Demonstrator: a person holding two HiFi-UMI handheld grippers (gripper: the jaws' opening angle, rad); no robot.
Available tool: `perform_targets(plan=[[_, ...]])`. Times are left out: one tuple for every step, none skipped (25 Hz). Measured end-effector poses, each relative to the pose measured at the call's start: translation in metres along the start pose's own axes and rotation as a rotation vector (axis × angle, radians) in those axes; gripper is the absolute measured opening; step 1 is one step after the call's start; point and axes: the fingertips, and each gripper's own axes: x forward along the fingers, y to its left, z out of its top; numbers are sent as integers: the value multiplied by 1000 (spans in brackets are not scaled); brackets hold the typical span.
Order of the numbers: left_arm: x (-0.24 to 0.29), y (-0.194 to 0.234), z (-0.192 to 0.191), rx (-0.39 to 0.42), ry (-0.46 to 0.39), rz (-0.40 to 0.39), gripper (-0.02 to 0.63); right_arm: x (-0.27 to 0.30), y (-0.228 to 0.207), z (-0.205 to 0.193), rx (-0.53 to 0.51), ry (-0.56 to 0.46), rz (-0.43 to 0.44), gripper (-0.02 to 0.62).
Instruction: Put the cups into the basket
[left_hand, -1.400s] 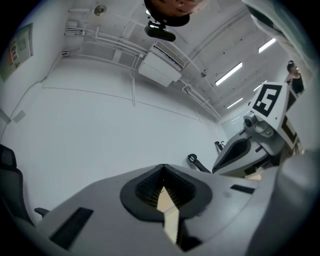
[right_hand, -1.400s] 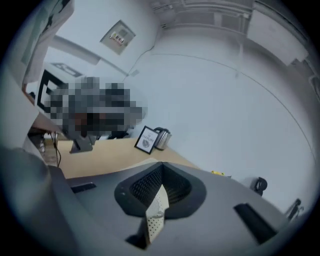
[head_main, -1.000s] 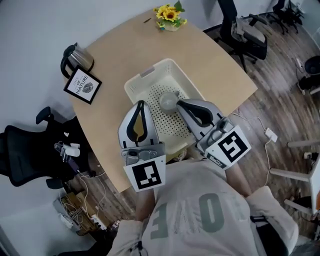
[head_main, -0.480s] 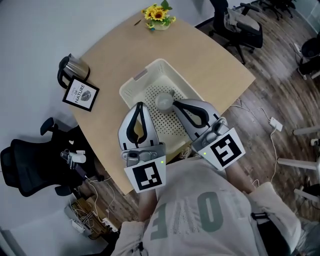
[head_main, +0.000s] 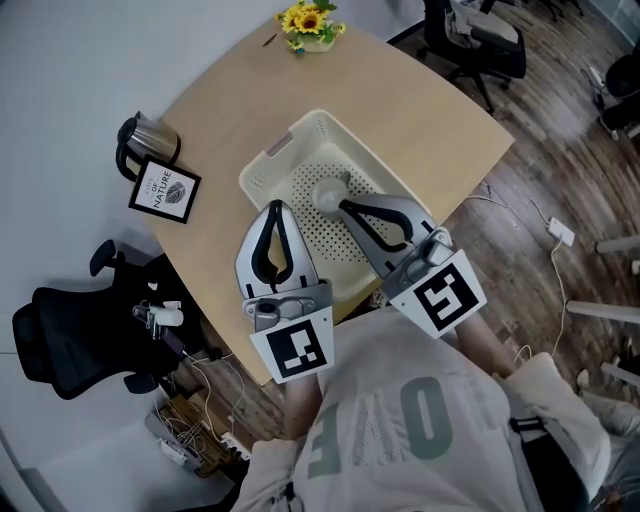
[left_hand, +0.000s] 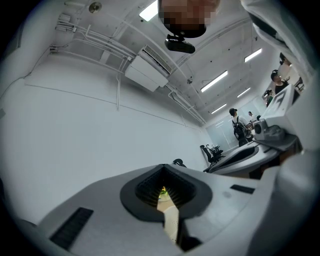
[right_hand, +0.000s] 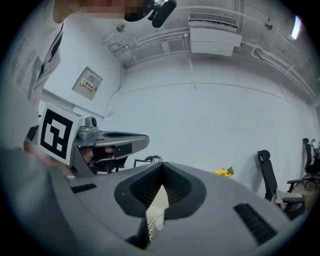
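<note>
Plainly, in the head view, the cream basket (head_main: 280, 150) sits on the wooden table (head_main: 390, 100), and one grey cup (head_main: 328, 197) lies inside it, on the perforated floor. The right gripper (head_main: 344, 207) reaches into the basket with its tip just beside the cup; whether they touch I can't tell. The left gripper (head_main: 277, 206) hangs over the basket's near left rim, apart from the cup. A kettle (head_main: 150, 138) and a small framed sign (head_main: 165, 190) stand near the table's left edge.

In the left gripper view, the left gripper (left_hand: 163, 170) has its jaws pressed together with nothing between them.

In the right gripper view, the right gripper (right_hand: 161, 170) likewise has its jaws closed on nothing. The basket's dotted wall (right_hand: 154, 212) shows through the slit, and the cup is out of sight.
</note>
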Motion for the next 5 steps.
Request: perform_targets(plan=[[0, -1, 0, 0, -1, 0, 6, -1, 0, 0, -2, 2, 2, -2], [0, -1, 1, 0, -2, 0, 6, -1, 0, -1, -4, 7, 3, -2], [0, -2, 1, -1, -1, 0, 6, -2, 0, -2, -8, 12, 6, -2], [0, -2, 1, -4, -1, 1, 6, -2, 0, -3, -11, 18, 9, -2], [1, -2, 1, -7, 0, 1, 6, -3, 0, -4, -15, 23, 12, -2]])
